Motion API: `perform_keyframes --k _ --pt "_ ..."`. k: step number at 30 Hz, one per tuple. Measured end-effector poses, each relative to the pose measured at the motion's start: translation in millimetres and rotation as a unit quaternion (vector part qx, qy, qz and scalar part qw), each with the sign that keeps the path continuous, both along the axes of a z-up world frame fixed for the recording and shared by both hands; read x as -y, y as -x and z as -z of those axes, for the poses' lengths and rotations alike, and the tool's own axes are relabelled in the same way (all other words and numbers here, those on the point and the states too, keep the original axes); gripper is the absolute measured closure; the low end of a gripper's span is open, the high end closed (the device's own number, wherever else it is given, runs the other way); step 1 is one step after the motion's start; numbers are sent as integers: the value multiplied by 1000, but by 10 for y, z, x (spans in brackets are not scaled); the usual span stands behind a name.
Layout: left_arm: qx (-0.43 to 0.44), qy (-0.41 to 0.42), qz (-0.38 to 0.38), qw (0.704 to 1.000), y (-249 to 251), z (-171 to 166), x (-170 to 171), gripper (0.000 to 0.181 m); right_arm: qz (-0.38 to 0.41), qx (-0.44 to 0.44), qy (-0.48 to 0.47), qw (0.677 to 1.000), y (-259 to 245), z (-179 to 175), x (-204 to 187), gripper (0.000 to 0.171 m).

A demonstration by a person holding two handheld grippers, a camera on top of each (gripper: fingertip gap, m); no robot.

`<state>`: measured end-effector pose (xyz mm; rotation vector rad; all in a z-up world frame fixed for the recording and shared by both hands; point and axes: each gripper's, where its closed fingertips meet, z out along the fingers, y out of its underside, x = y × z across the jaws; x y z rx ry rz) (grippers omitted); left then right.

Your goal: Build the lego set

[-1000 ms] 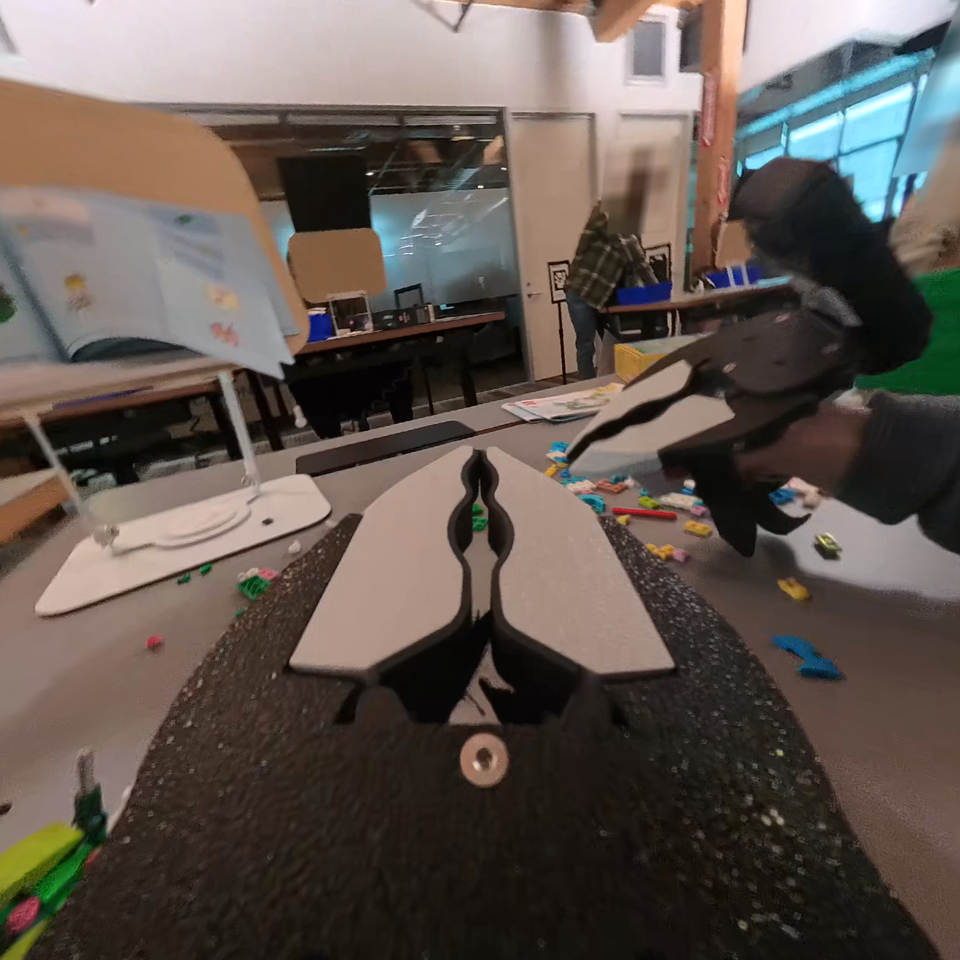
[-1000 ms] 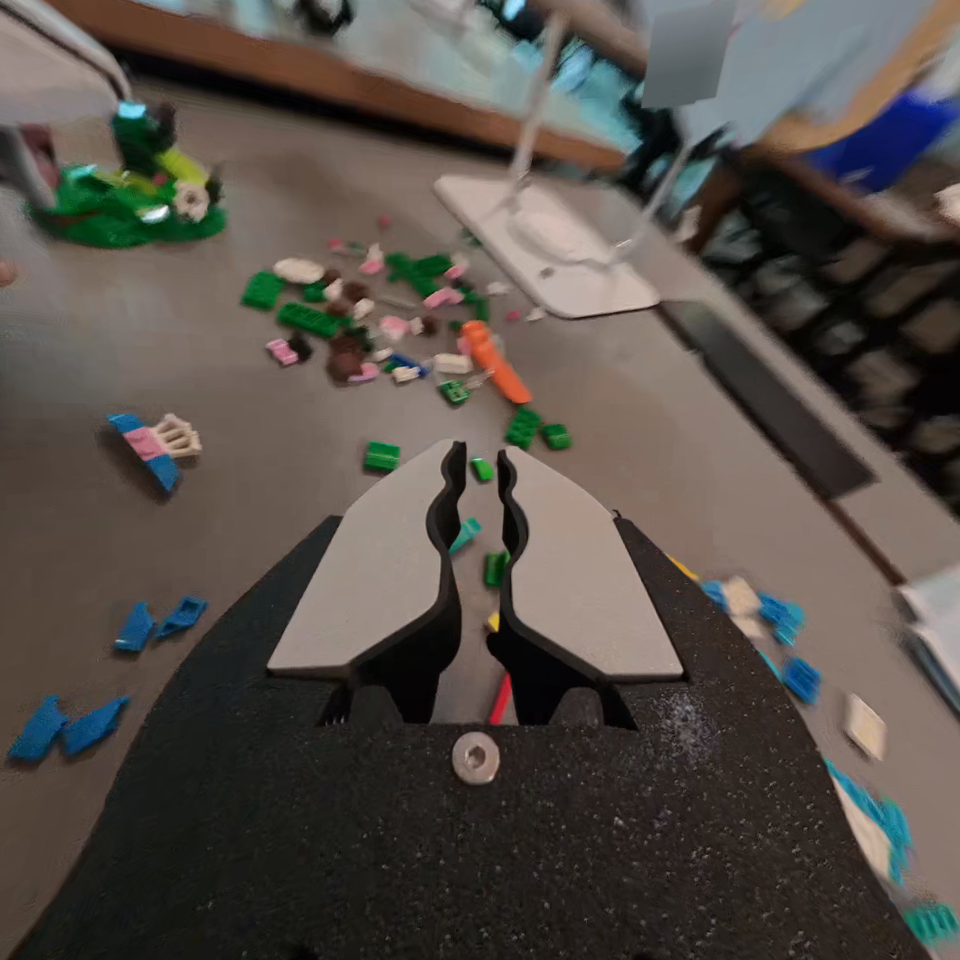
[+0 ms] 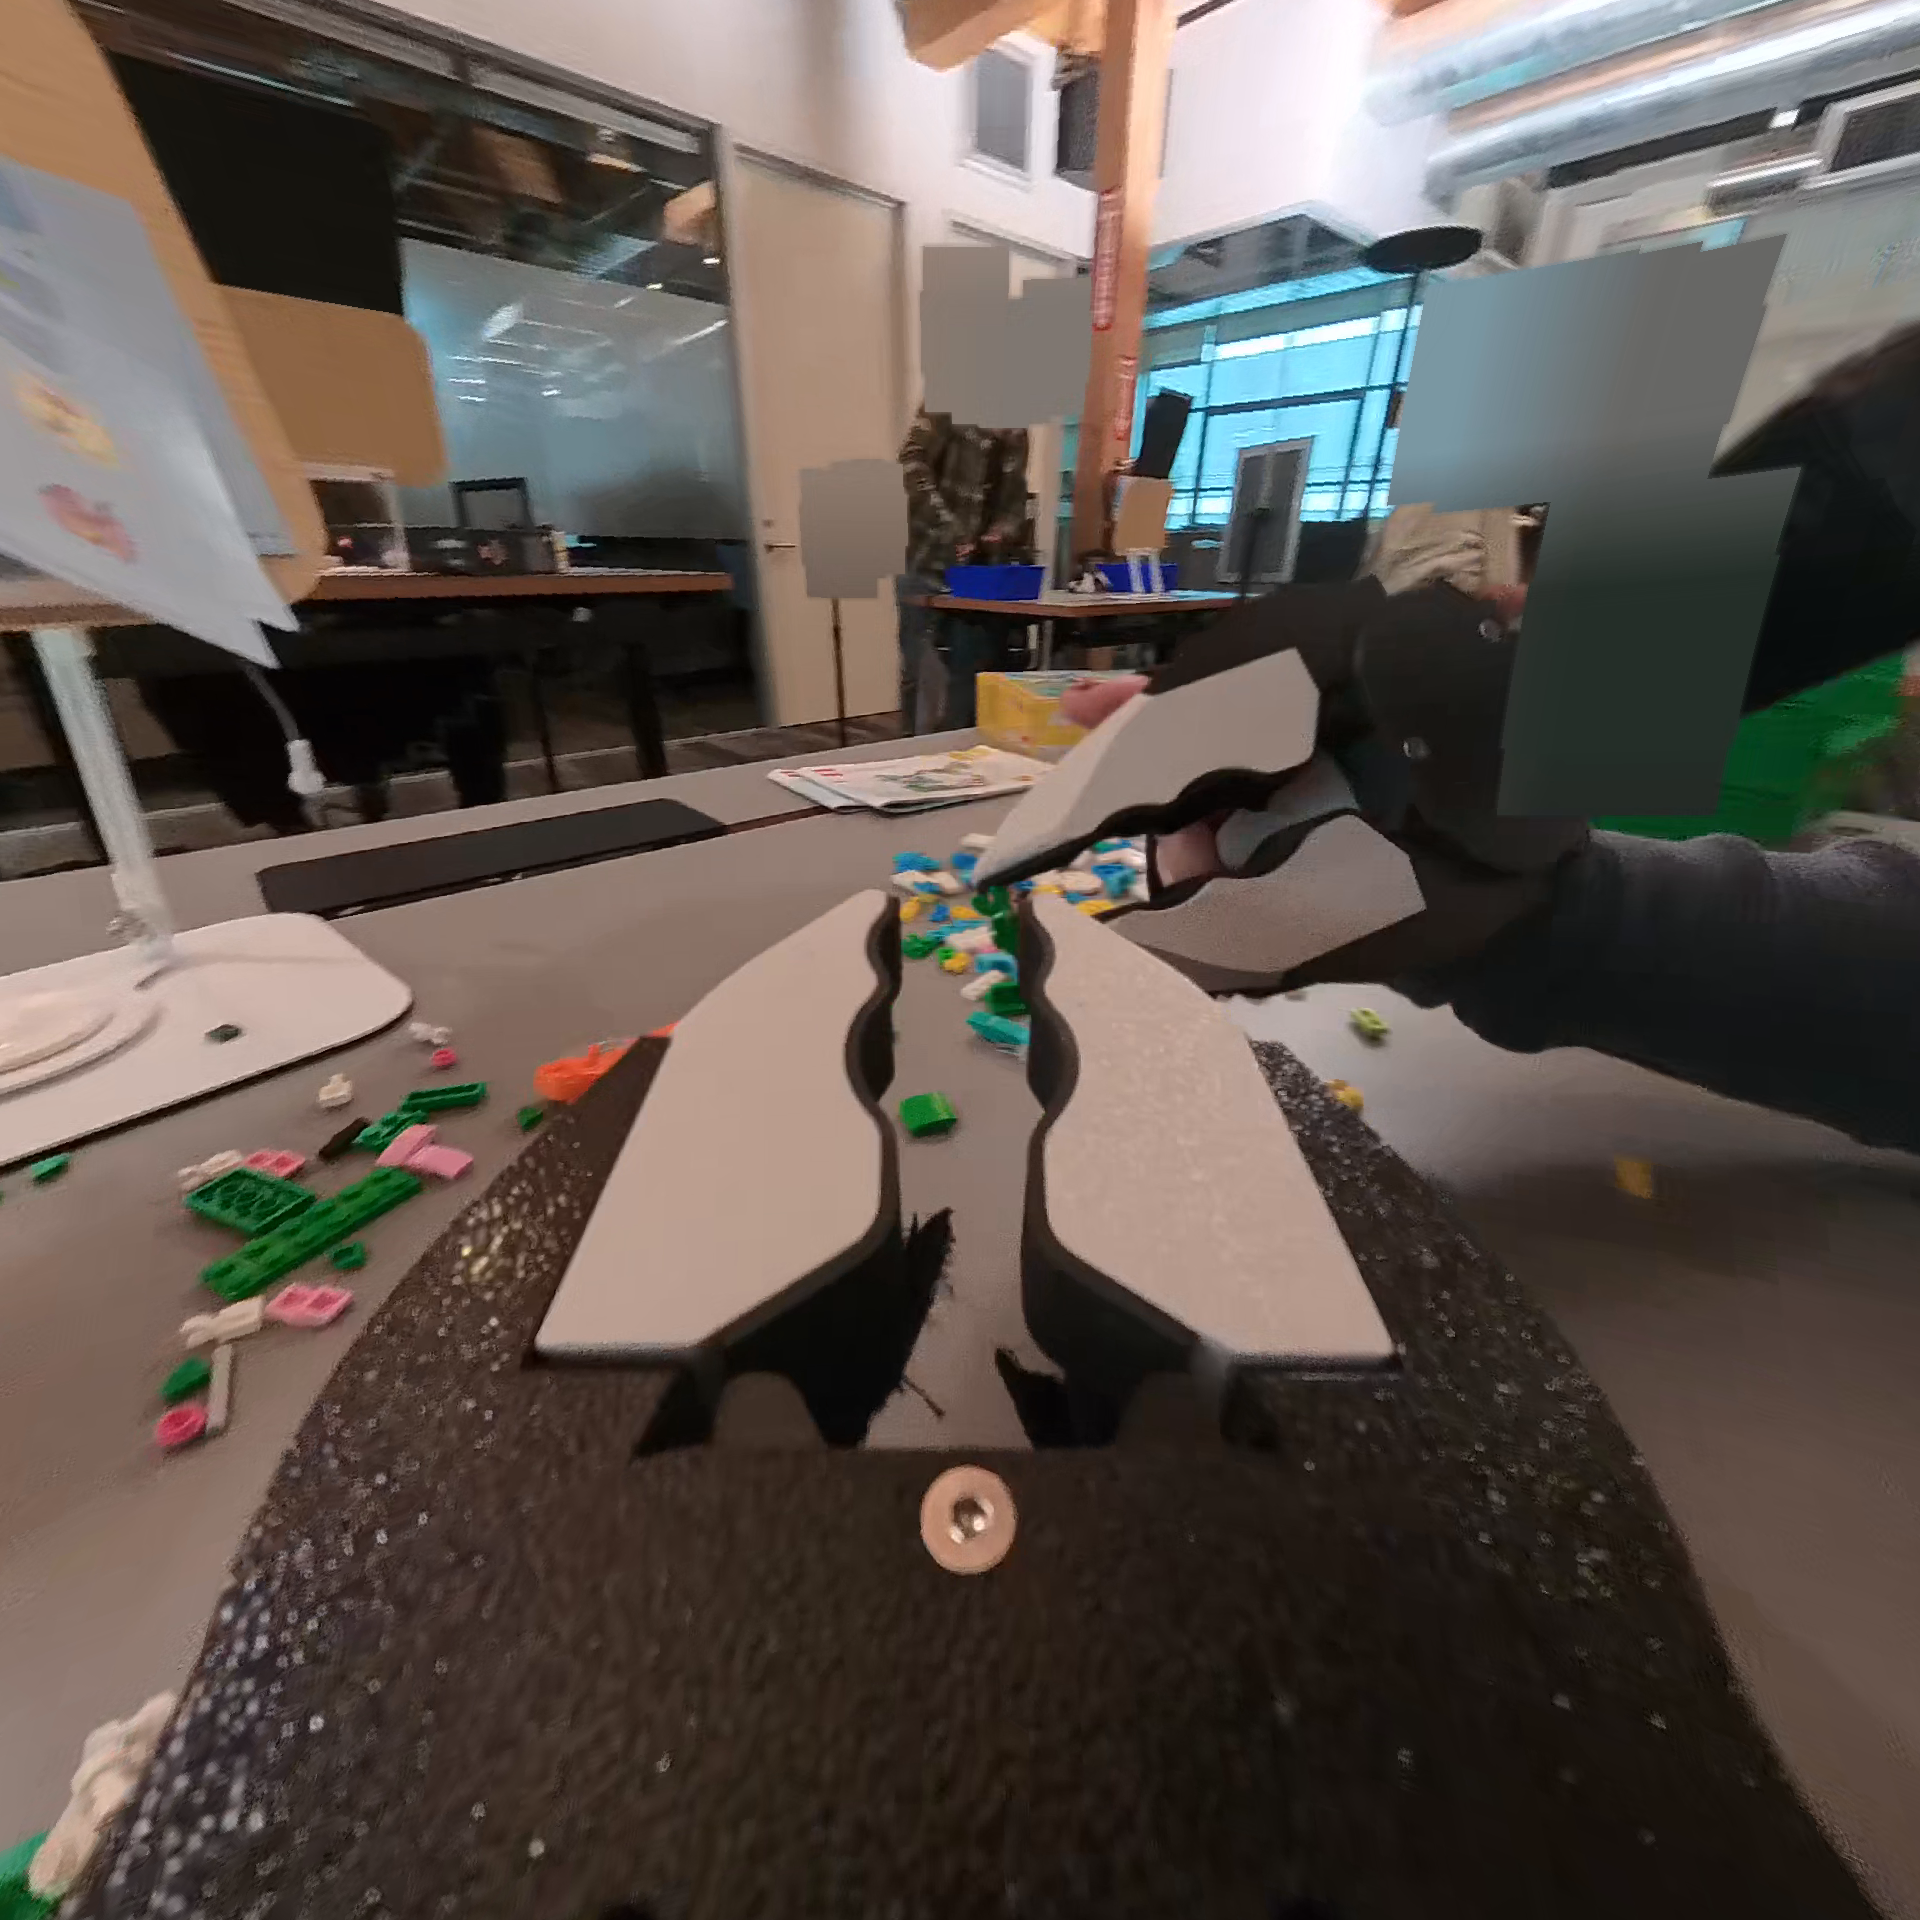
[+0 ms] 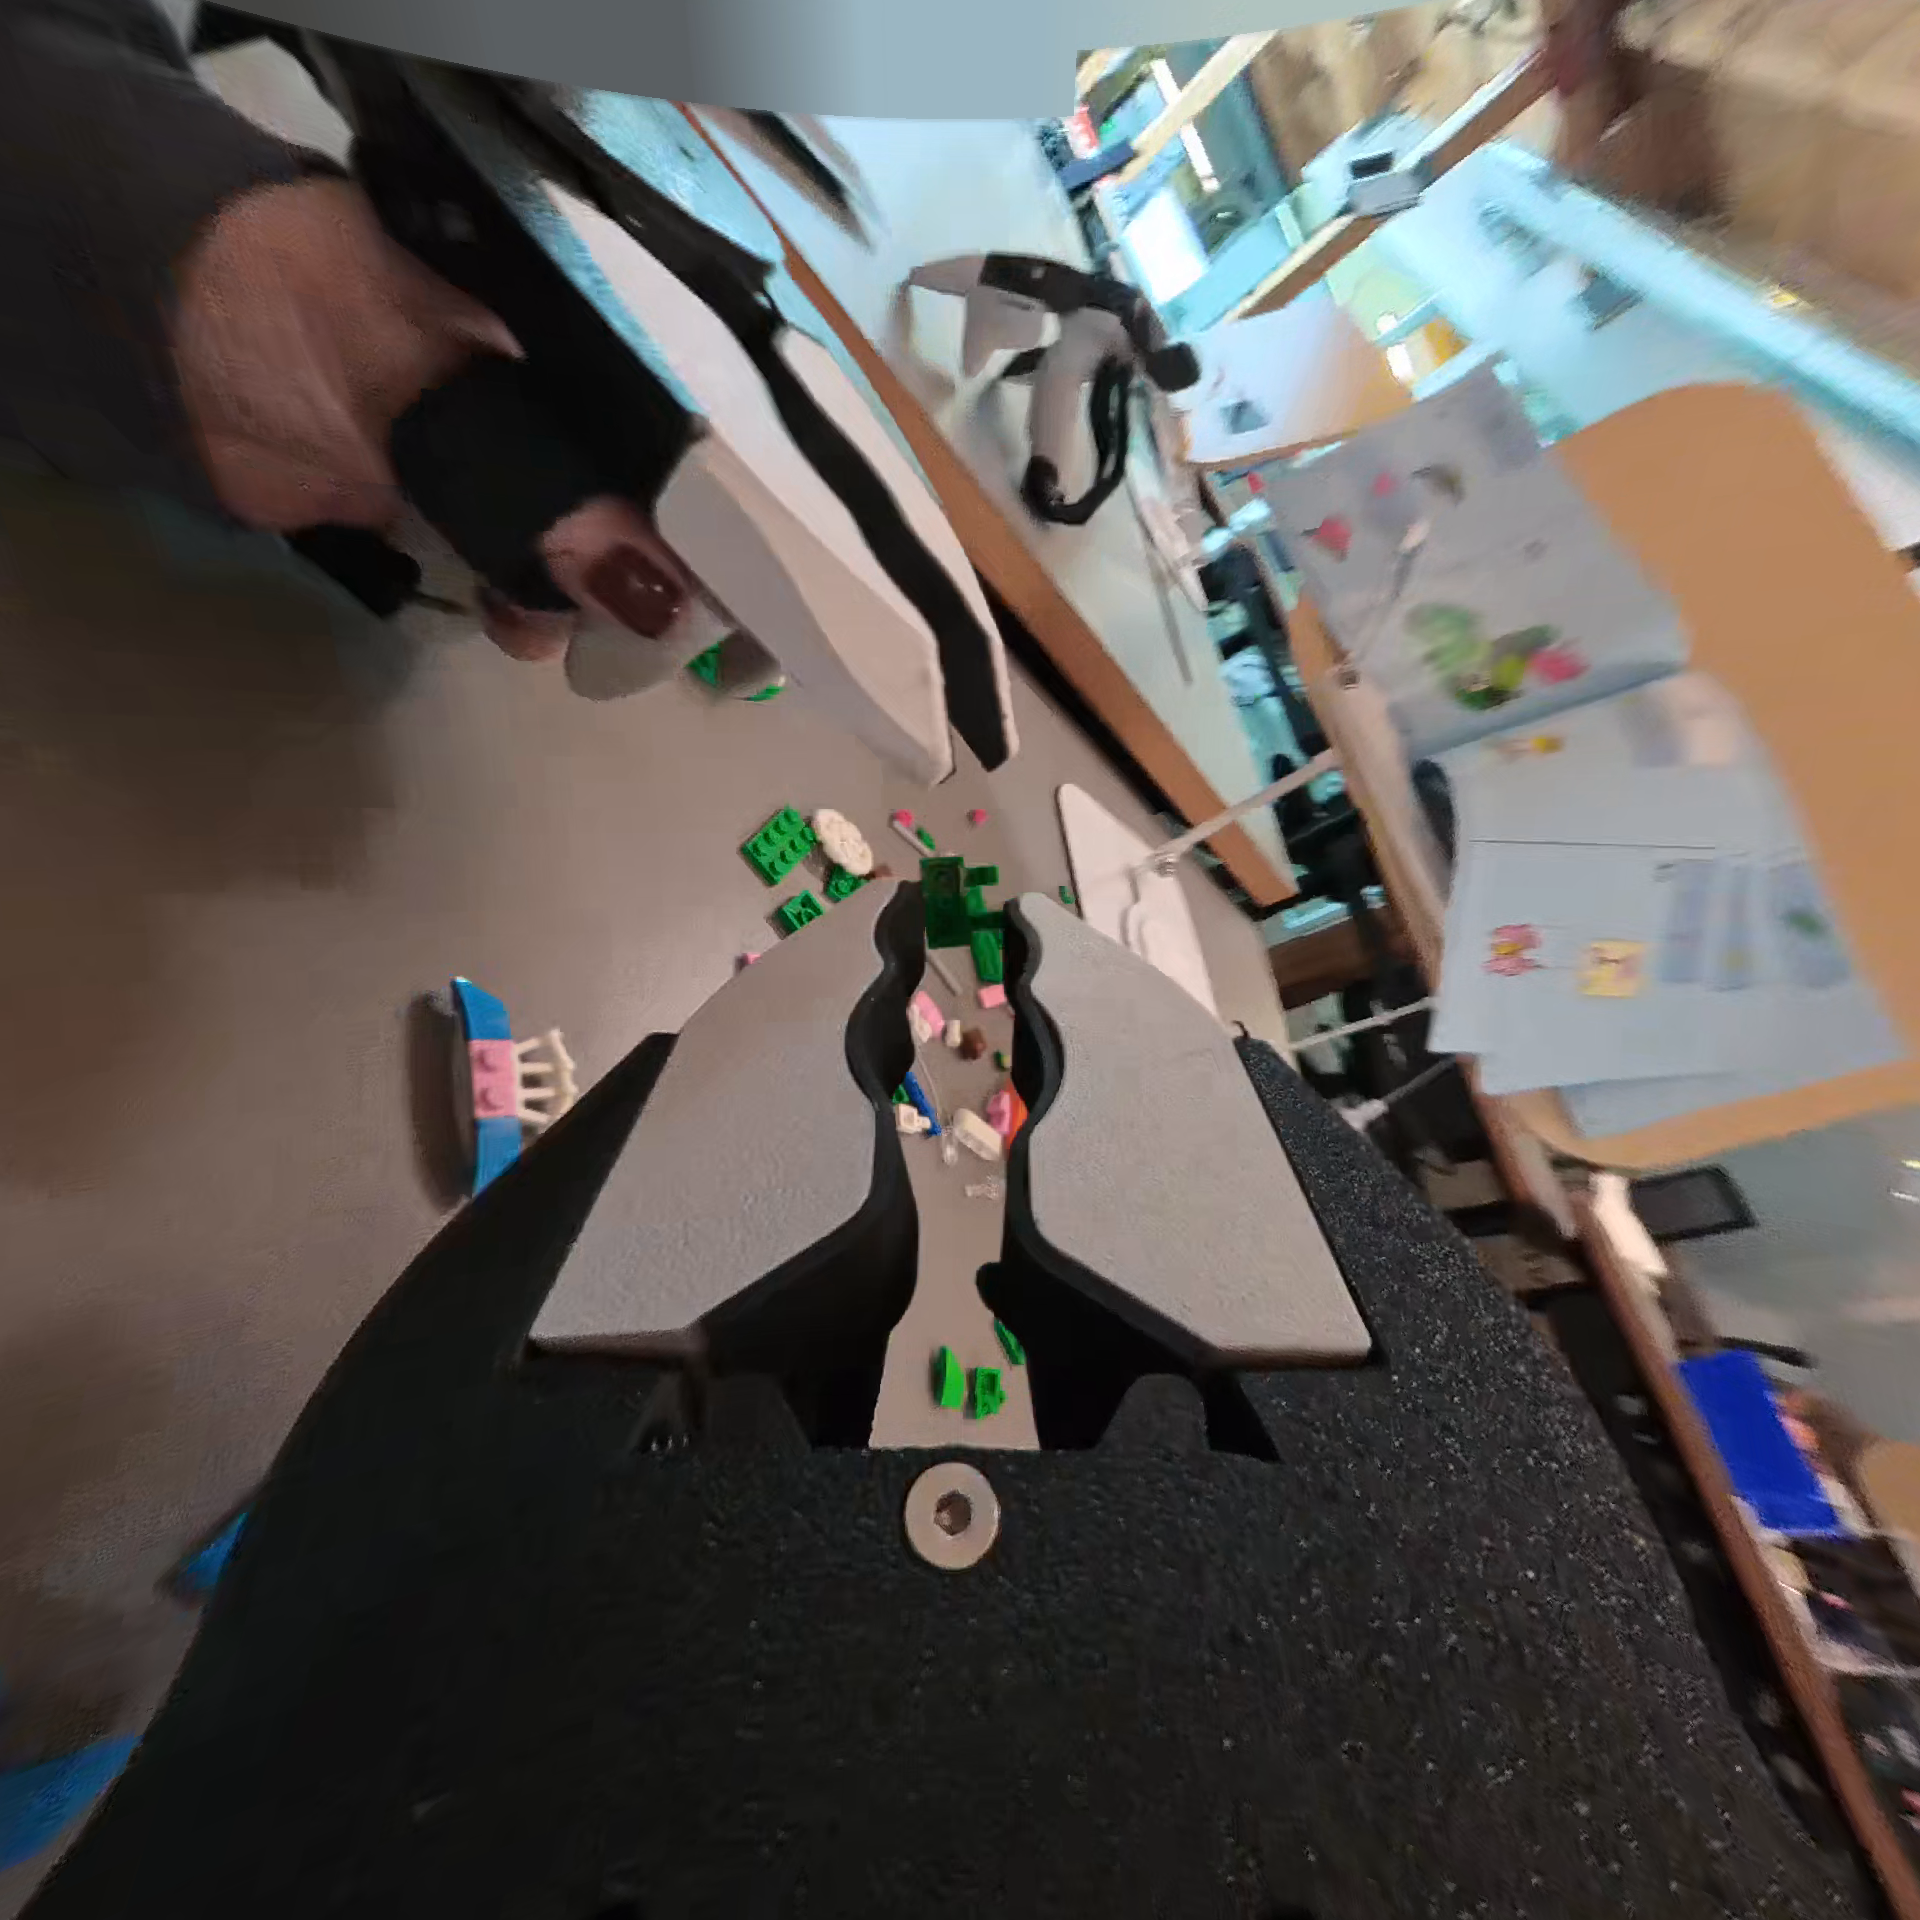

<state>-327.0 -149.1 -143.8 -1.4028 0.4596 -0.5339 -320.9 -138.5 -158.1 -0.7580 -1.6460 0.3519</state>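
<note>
Jaws on both tools stand parted. The left gripper [image 3: 956, 914] holds nothing, while the right gripper [image 4: 961, 914] carries a small green brick [image 4: 943, 902] at its fingertips, though whether it truly pinches it I cannot tell. That brick lies just ahead of the left tips, its long axis unclear. Loose green plates [image 3: 301, 1221] scatter the grey table [image 3: 1558, 1351] to the left, nearer the left gripper.

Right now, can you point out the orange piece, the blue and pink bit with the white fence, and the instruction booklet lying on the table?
orange piece [image 3: 578, 1072], left wrist view, its visible top.
blue and pink assembly [image 4: 486, 1070], right wrist view, on the pink block.
instruction booklet [image 3: 904, 779], left wrist view, middle of the open page.
</note>
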Motion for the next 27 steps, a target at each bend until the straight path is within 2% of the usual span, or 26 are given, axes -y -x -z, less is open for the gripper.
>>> perform_keyframes --k 1,4,7,9,10,11,14,15,17,20,24,27 --pt "1 6 21 1000 -34 6 23 160 10 -13 -18 1000 -52 -12 46 157" --pt "18 57 104 993 -192 113 82 156 28 -37 -63 997 -157 -9 165 157" --pt "32 79 159 984 -319 128 153 161 28 -37 -84 995 -166 44 232 157" --pt "29 102 168 980 -361 182 148 164 30 -36 -100 994 -171 39 240 157" --pt "34 105 169 979 -364 185 141 174 30 -34 -100 994 -177 42 238 157" --pt "34 102 164 981 -361 188 128 176 30 -36 -100 994 -180 43 238 157" --pt "-34 58 120 990 -342 218 96 177 33 -38 -89 995 -191 70 222 157" --pt "-73 33 93 992 -324 228 80 177 34 -38 -55 997 -199 89 214 155" --pt "-153 -21 24 988 -258 212 43 177 7 -32 115 993 -225 133 252 155" --pt "-294 -103 -63 948 -212 205 27 177 -12 -50 326 944 -280 34 203 153" --pt "-444 -183 -126 868 -294 244 27 177 7 -22 439 898 -253 93 199 153" --pt "-493 -206 -142 833 -330 272 25 177 3 -4 478 878 -234 140 251 153"
